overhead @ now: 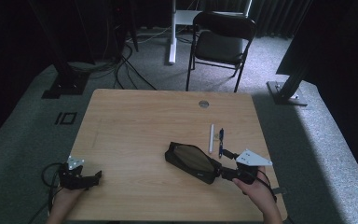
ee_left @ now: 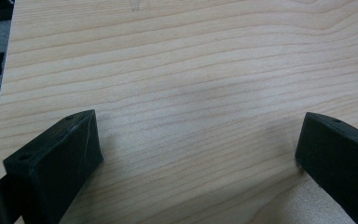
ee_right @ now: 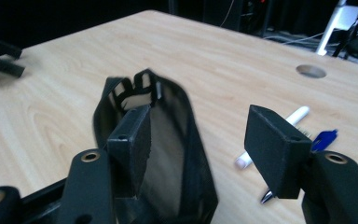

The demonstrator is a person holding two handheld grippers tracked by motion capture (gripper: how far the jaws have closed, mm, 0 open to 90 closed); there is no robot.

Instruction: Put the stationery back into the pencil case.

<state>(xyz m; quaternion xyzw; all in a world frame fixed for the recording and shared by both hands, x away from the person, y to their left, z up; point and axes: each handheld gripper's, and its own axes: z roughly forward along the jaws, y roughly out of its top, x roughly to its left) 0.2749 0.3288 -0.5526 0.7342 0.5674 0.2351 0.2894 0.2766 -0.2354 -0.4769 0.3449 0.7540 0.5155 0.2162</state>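
Note:
A black mesh pouch point(overhead: 191, 161) lies slantwise on the wooden table point(overhead: 135, 121), right of centre. My right gripper point(overhead: 222, 173) is at its near end, jaws apart. In the right gripper view the pouch point(ee_right: 177, 140) stands with its mouth toward me. My right gripper point(ee_right: 198, 126) has its left jaw at or inside that mouth and its right jaw clear of the fabric. A white pen point(overhead: 211, 137) and a blue pen point(overhead: 221, 141) lie just beyond the pouch. My left gripper point(overhead: 95, 178) rests open at the front left over bare wood point(ee_left: 198, 70).
A round cable hole point(overhead: 203, 104) sits near the table's far edge. A black folding chair point(overhead: 221, 39) stands behind the table, with cables on the grey carpet. In the right gripper view the white pen point(ee_right: 298, 114) and blue pen point(ee_right: 324, 139) lie close to the right jaw.

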